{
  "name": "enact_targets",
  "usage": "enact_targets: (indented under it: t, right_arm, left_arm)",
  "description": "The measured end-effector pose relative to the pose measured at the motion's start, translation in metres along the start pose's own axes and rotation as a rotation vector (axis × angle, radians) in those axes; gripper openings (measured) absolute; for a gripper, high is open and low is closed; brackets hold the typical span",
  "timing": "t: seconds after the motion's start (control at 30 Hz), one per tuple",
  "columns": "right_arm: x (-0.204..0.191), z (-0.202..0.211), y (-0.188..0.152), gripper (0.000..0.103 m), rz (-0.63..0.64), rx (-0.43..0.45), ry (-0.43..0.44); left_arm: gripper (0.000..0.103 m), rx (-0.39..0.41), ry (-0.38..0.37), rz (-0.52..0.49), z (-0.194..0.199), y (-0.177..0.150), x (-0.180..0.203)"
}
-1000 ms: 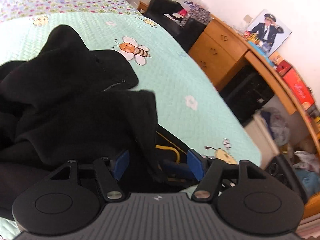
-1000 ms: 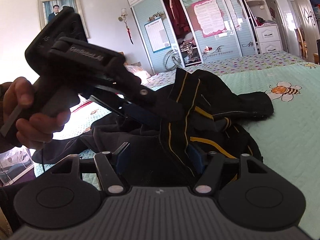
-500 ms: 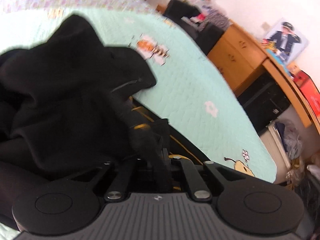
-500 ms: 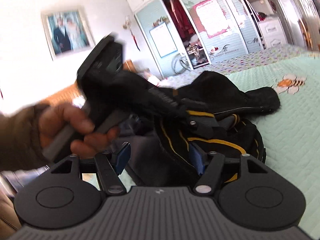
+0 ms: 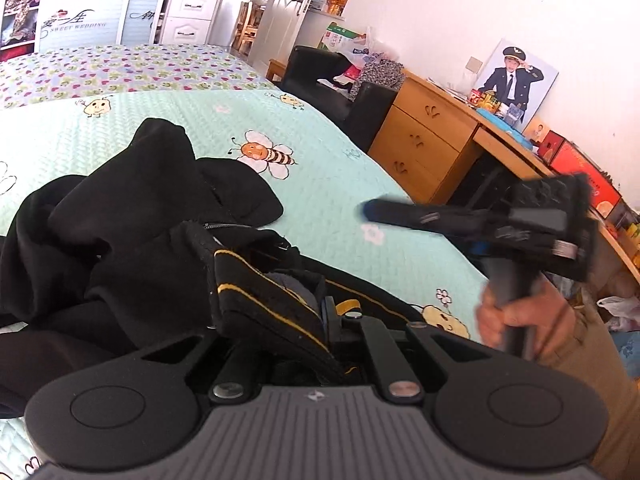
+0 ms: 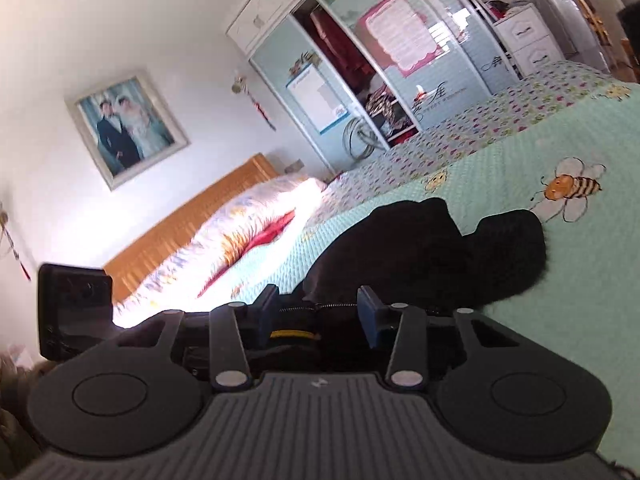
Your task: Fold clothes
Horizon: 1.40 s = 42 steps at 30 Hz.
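– Since the last check, right gripper (image 5: 400, 210) withdrew from the black garment (image 5: 132, 232), jaws apart, empty.
– Left gripper (image 5: 280, 320)?
– Clamped on garment's yellow-striped edge, apparently; garment heaped on bed (image 5: 360, 200).

Mint bedspread (image 5: 352, 200) — black garment (image 5: 132, 240)

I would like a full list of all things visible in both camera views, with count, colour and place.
Black garment with yellow stripes: one, crumpled on the bed.
Bedspread: one, mint green with bee print, covering the bed.
Wooden desk: one, orange-brown, right of the bed.
Portrait in uniform: one, on the desk.
Framed photo: one, on the wall above the headboard.
Wardrobe: one, pale blue, past the bed.
Left hand-held gripper: black, shut on the garment's striped edge.
Right hand-held gripper: black, open, over the garment.
Hand: one, holding the right gripper's handle.
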State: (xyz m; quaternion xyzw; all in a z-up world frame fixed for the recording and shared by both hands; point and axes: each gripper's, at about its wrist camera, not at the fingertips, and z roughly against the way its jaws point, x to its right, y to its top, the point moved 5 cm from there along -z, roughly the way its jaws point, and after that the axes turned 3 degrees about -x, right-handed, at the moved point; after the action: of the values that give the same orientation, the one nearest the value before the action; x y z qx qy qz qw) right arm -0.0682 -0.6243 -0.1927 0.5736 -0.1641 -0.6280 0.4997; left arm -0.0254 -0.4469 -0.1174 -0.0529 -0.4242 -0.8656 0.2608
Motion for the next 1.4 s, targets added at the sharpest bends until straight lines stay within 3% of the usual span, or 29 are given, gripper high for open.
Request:
enact_targets:
  t: [0.13, 0.23, 0.4, 0.53, 0.6, 0.67, 0.73, 0.83, 0.93, 1.03, 1.1, 1.17, 1.3, 1.33, 1.4]
  right_arm:
    - [0.006, -0.042, -0.016, 0.04, 0.15, -0.264, -0.1]
    - [0.002, -0.052, -0.037, 0.04, 0.238, -0.455, -0.038]
    - [-0.017, -0.053, -0.048, 0.04, 0.38, -0.65, -0.005]
    - [-0.02, -0.066, -0.041, 0.04, 0.391, -0.642, 0.037]
    - [-0.028, -0.09, -0.048, 0.04, 0.355, -0.643, 0.165]
    - [-0.031, -0.117, -0.055, 0.04, 0.255, -0.562, 0.315]
    - [-0.02, -0.134, -0.066, 0.04, 0.127, -0.49, 0.373]
    - [0.002, -0.131, -0.077, 0.046, 0.007, -0.476, 0.335]
    - [0.027, -0.073, -0.058, 0.047, -0.057, -0.339, 0.323]
    - [0.04, -0.015, -0.039, 0.049, -0.01, -0.245, 0.192]
    - [0.034, 0.005, -0.033, 0.05, 0.065, -0.254, 0.118]
    - [0.023, 0.001, -0.034, 0.05, 0.113, -0.302, 0.119]
    - [-0.003, -0.075, -0.079, 0.052, 0.214, -0.576, 0.158]
    - [-0.01, -0.093, -0.089, 0.052, 0.229, -0.611, 0.177]
    - [-0.026, -0.105, -0.09, 0.051, 0.232, -0.555, 0.268]
  left_arm:
    - [0.004, 0.003, -0.021, -0.003, 0.003, 0.003, 0.002]
    - [0.005, 0.012, -0.075, -0.009, 0.007, 0.006, 0.004]
    - [0.005, 0.029, -0.159, 0.005, 0.01, 0.016, 0.006]
    - [0.005, 0.062, -0.207, 0.02, 0.013, 0.026, 0.008]
    - [0.006, 0.052, -0.215, 0.025, 0.009, 0.027, 0.011]
    - [0.006, 0.037, -0.217, 0.025, 0.004, 0.027, 0.014]
    - [0.006, 0.025, -0.214, 0.035, 0.004, 0.024, 0.011]
    - [0.006, 0.02, -0.214, 0.035, 0.01, 0.022, 0.005]
    - [0.006, 0.02, -0.238, 0.04, 0.013, 0.018, 0.001]
    - [0.006, 0.023, -0.26, 0.064, 0.011, 0.015, -0.003]
    - [0.006, 0.027, -0.267, 0.075, 0.01, 0.016, -0.005]
    - [0.006, 0.034, -0.265, 0.079, 0.011, 0.018, -0.005]
    - [0.007, 0.035, -0.259, 0.092, 0.012, 0.02, -0.005]
    - [0.007, 0.029, -0.255, 0.092, 0.011, 0.02, -0.004]
    - [0.007, 0.021, -0.252, 0.089, 0.011, 0.02, -0.004]
